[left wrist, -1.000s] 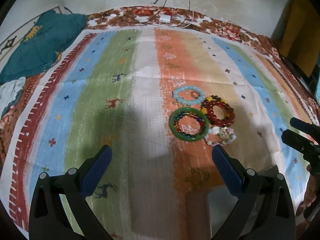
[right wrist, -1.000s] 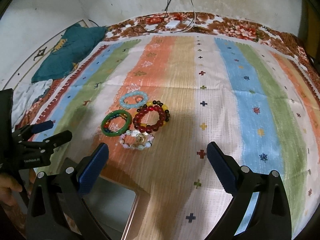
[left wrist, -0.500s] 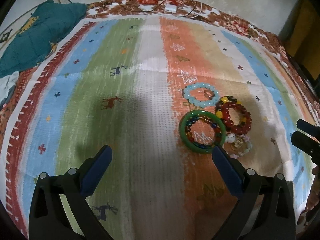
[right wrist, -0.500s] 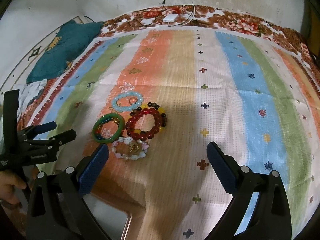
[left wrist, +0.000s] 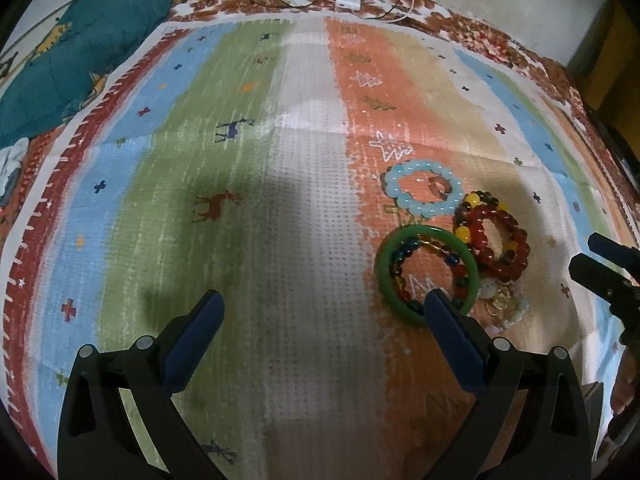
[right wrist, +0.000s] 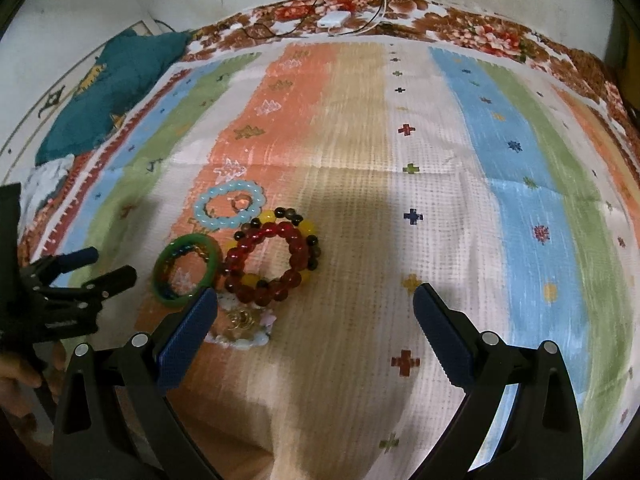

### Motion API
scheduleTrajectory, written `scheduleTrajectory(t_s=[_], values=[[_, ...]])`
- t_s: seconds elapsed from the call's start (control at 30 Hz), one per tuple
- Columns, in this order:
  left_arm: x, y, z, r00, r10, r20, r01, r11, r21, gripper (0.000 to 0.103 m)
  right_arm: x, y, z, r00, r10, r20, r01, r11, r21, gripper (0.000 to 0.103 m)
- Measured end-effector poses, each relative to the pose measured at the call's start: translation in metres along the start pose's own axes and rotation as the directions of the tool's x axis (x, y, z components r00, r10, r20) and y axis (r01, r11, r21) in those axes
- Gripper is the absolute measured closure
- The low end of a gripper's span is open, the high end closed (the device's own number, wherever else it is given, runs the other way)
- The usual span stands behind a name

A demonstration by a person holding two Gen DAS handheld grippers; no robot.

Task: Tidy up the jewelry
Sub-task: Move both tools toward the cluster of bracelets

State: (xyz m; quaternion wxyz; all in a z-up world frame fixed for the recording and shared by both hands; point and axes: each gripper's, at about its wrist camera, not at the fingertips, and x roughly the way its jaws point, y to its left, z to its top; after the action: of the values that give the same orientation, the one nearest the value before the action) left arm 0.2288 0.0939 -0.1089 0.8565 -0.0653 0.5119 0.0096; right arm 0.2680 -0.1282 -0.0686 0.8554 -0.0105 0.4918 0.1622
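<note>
Several bracelets lie in a cluster on the striped cloth (left wrist: 304,208). A green bangle (left wrist: 384,280) holds a multicoloured bead string inside it. Beside it lie a red bead bracelet (left wrist: 500,240) over a dark-and-yellow bead bracelet, a light blue bead bracelet (left wrist: 424,192) and a pale pink bracelet with a gold charm (left wrist: 504,304). My left gripper (left wrist: 324,300) is open and empty, its right finger just in front of the green bangle. My right gripper (right wrist: 316,294) is open and empty, its left finger over the pale bracelet (right wrist: 244,324). The green bangle (right wrist: 188,268) and red bracelet (right wrist: 272,264) lie ahead-left.
A teal cloth (left wrist: 76,60) lies at the far left of the bed. A white charger with cables (left wrist: 348,0) sits at the far edge by the wall. The other gripper shows at the right edge of the left view (left wrist: 608,272) and the left edge of the right view (right wrist: 68,280).
Both grippers have moved forward and down toward the bracelet cluster, which now sits closer and larger in both views. The box edge at the bottom has left view.
</note>
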Motion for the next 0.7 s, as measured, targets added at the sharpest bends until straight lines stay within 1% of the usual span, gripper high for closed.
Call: scheduleTrajectory(t_s=[0.07, 0.2, 0.47, 0.57, 0.67, 0.7], values=[[0.004, 0.003, 0.001, 1.0, 0.013, -0.011, -0.013, 1.0, -0.007, 0.006, 0.005, -0.001, 0.001, 1.0, 0.0, -0.013, 0.0, 1.0, 0.003, 0.004], [0.011, 0.007, 0.005, 1.0, 0.001, -0.026, -0.001, 1.0, -0.018, 0.006, 0.016, -0.001, 0.003, 0.999, -0.003, -0.033, 0.004, 1.0, 0.012, 0.004], [0.023, 0.001, 0.01, 0.999, -0.008, -0.049, 0.008, 1.0, 0.009, 0.006, 0.033, -0.005, 0.006, 0.997, 0.016, -0.077, -0.013, 0.999, 0.039, 0.004], [0.028, -0.001, 0.01, 0.998, 0.013, -0.058, -0.012, 1.0, 0.02, 0.006, 0.039, -0.006, 0.007, 0.996, 0.017, -0.091, -0.013, 0.999, 0.041, 0.011], [0.03, -0.001, 0.012, 0.998, 0.019, -0.057, -0.018, 1.0, 0.019, 0.006, 0.044, -0.006, 0.008, 0.994, 0.024, -0.106, -0.019, 0.999, 0.047, 0.023], [0.031, 0.0, 0.013, 0.998, 0.019, -0.057, -0.018, 1.0, 0.015, 0.006, 0.045, -0.006, 0.008, 0.993, 0.026, -0.111, -0.021, 0.999, 0.05, 0.025]])
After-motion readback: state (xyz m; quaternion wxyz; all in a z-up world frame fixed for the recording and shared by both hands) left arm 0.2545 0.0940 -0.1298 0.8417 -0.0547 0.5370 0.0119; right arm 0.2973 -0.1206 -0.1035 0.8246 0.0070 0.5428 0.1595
